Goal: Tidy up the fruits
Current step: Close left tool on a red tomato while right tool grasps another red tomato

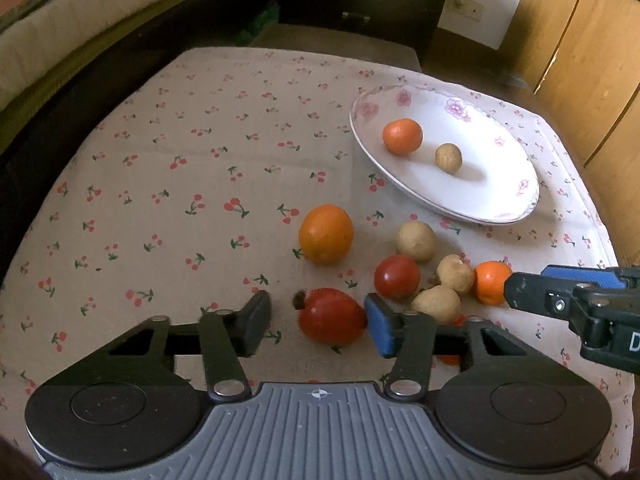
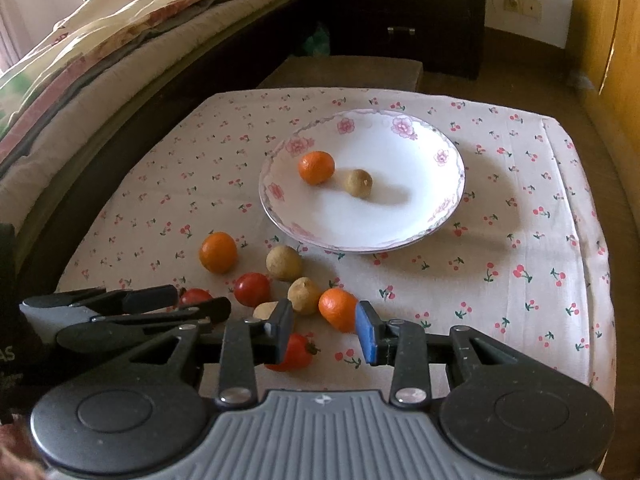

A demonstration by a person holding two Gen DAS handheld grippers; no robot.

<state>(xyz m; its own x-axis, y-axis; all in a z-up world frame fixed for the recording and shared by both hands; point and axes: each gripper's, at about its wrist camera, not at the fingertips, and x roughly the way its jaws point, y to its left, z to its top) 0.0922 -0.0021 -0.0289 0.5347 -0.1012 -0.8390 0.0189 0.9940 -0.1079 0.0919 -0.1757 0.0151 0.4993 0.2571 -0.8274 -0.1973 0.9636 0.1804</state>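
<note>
A white flowered plate holds a small orange and a brown round fruit. On the cherry-print cloth lie a large orange, tomatoes, several brown fruits and another small orange. My left gripper is open around a red tomato, jaws not touching it. My right gripper is open, just short of the small orange; a tomato lies under its left finger.
A bed with blankets runs along the left. A dark dresser stands behind the table, wooden cabinets to the right. The table edge drops off at right.
</note>
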